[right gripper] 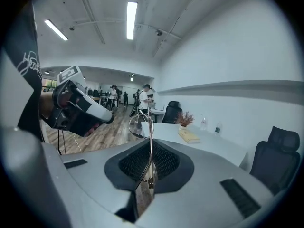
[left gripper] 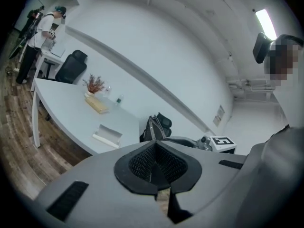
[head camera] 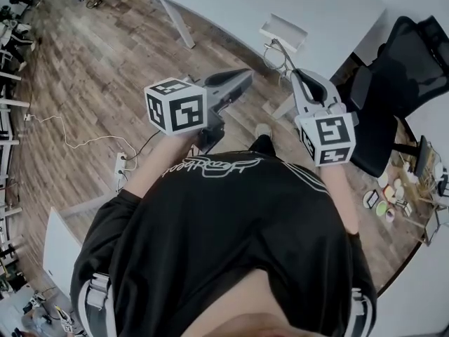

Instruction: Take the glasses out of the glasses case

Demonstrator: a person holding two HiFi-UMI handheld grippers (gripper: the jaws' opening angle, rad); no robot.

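I stand at a white table (head camera: 231,5), and an open white glasses case (head camera: 284,32) lies near its front edge. My right gripper (head camera: 298,74) is shut on one temple arm of the thin wire-framed glasses (head camera: 277,55), holding them in the air in front of the case. In the right gripper view the glasses (right gripper: 138,125) stick out beyond the right gripper (right gripper: 151,151), lenses farthest away. To the left, my left gripper (head camera: 242,76) is shut with nothing in it. The left gripper view shows the left gripper (left gripper: 153,151) with its pads together and the case (left gripper: 107,136) on the table.
A black office chair (head camera: 400,83) stands at the right of the table. A power strip (head camera: 119,167) with a cable lies on the wooden floor at left. A book (left gripper: 97,104) and a dried plant (left gripper: 94,83) sit farther along the table. People (right gripper: 142,99) stand in the background.
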